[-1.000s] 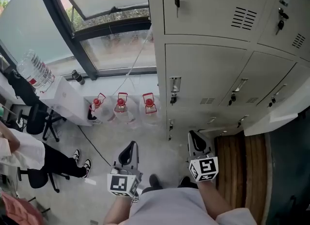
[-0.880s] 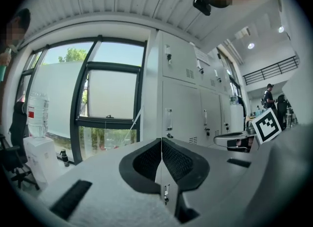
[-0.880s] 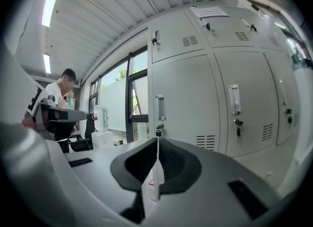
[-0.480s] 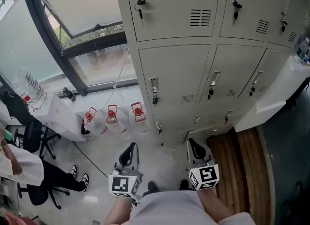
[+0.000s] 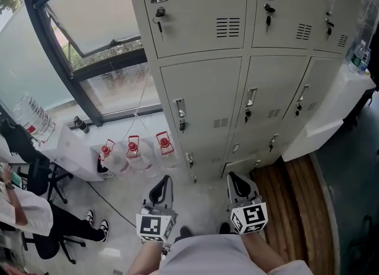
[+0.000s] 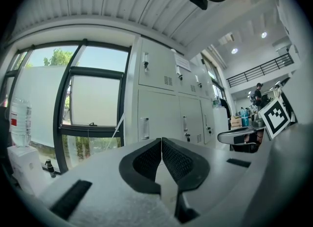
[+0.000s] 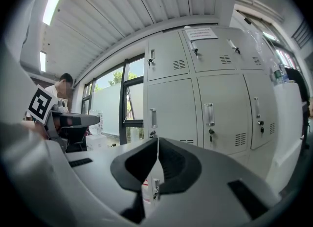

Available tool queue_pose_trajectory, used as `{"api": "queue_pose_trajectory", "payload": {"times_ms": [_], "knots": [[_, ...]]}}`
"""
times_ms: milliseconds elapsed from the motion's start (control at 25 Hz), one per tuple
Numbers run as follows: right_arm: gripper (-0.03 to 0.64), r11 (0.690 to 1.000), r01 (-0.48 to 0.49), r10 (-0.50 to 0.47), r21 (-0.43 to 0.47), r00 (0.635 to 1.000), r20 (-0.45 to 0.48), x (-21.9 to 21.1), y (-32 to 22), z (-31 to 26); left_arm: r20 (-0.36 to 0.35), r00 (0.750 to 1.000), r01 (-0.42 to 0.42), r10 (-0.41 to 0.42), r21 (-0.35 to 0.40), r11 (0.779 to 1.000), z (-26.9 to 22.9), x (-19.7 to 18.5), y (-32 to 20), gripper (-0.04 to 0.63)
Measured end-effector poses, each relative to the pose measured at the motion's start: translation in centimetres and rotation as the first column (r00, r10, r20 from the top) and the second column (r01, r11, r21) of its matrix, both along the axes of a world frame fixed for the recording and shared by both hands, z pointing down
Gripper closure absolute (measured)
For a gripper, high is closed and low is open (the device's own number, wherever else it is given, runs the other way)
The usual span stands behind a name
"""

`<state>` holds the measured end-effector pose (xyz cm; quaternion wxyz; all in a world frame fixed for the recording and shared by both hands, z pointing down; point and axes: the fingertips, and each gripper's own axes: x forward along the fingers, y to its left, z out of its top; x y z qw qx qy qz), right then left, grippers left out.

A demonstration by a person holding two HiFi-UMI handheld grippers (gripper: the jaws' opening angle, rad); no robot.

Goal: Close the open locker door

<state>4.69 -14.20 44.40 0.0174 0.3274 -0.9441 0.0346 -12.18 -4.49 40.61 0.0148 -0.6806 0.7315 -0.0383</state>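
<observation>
We stand facing the lockers (image 5: pixel 204 99).
Our left gripper (image 5: pixel 160 186) and right gripper (image 5: pixel 237 182) have fingers clenched, empty.

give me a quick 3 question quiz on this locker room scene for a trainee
1. True or false: the left tool is holding a key.
2. How many red-topped water jugs stand in a row? A) two B) three C) five
3. Fill in: the jaws of the right tool are ____.

Key: 1 false, it is shut on nothing; 2 B; 3 shut.
</observation>
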Motion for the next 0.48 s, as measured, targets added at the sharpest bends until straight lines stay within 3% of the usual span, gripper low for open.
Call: {"api": "queue_pose_trajectory", "payload": {"times_ms": [480], "knots": [[0.601, 1.0, -0.01, 0.01, 0.01, 1.0, -0.001, -0.04, -0.21, 0.03, 0.003, 1.0, -0.015, 0.015, -0.002, 1.0, 0.41, 0.19, -0.1, 0.584]]}}
